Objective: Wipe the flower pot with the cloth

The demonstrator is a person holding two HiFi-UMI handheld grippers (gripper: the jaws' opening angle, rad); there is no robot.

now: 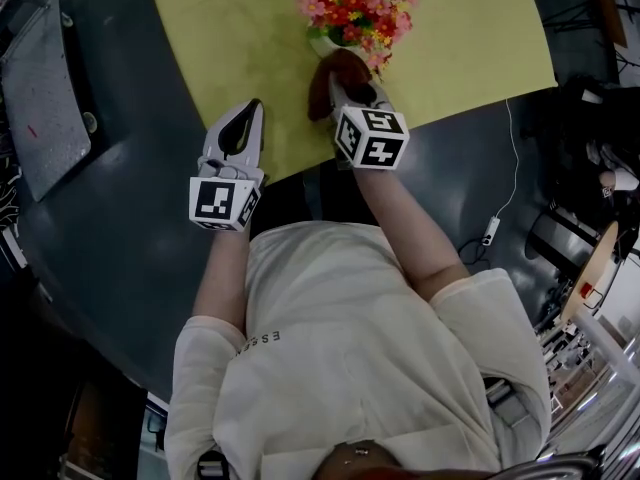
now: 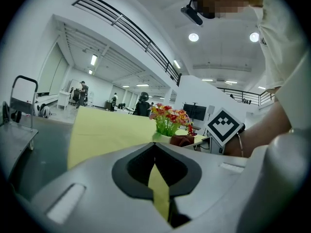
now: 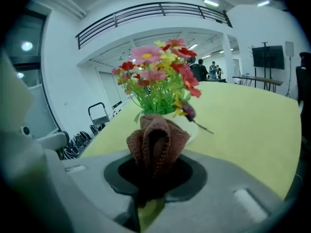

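Note:
A small white flower pot with red, pink and yellow flowers stands on the yellow mat. My right gripper is shut on a bunched brown cloth, which is held up right in front of the pot; whether it touches I cannot tell. In the right gripper view the cloth rises from the shut jaws and covers most of the pot. My left gripper hovers over the mat's near edge, left of the pot, shut and empty. Its view shows the pot and cloth ahead to the right.
The yellow mat lies on a dark grey table. A flat grey board rests at the table's left. A white cable trails on the floor to the right. The person's body fills the lower middle of the head view.

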